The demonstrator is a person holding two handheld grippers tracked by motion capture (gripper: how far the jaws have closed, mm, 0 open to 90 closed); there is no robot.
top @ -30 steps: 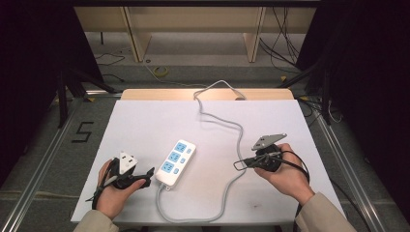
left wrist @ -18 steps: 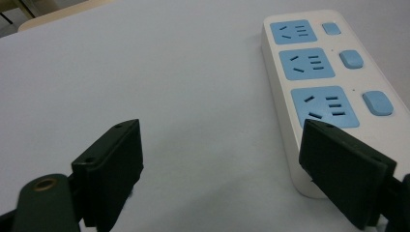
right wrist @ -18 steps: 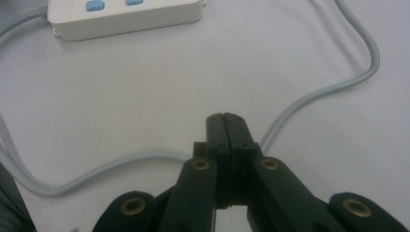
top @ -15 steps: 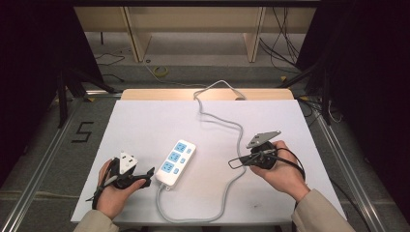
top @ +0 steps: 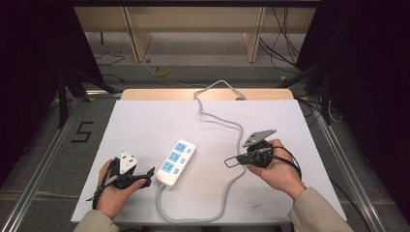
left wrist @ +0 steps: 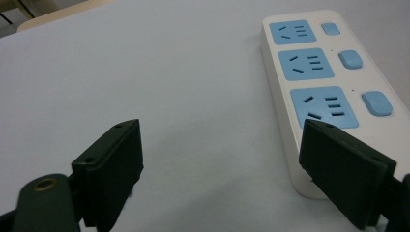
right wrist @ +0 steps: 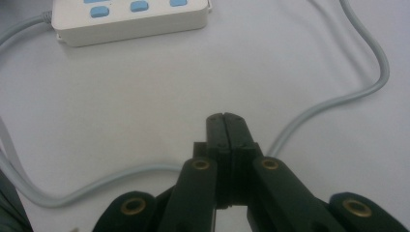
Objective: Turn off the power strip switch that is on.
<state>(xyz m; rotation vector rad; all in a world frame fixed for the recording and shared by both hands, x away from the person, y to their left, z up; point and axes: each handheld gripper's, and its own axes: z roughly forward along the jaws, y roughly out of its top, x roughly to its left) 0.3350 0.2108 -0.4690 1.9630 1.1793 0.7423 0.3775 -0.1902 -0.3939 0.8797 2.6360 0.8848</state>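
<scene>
Drifting leftward toward the cord, the right gripper (top: 231,161) stays pinched shut on nothing, while the left gripper (top: 149,173), jaws spread wide, sits nearer the power strip (top: 175,161) angling away just right of its jaws.

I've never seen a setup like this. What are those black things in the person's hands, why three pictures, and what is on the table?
A person sits at a white table holding a hand-operated two-jaw gripper in each hand. The high view looks down from above; the other two pictures come from cameras riding on each gripper, looking along its jaws. The left gripper has its jaws wide apart beside the white power strip, which has three blue sockets. The right gripper has its jaws pressed together, with nothing between them. The strip's grey cable loops across the table and runs off the far edge.
</scene>
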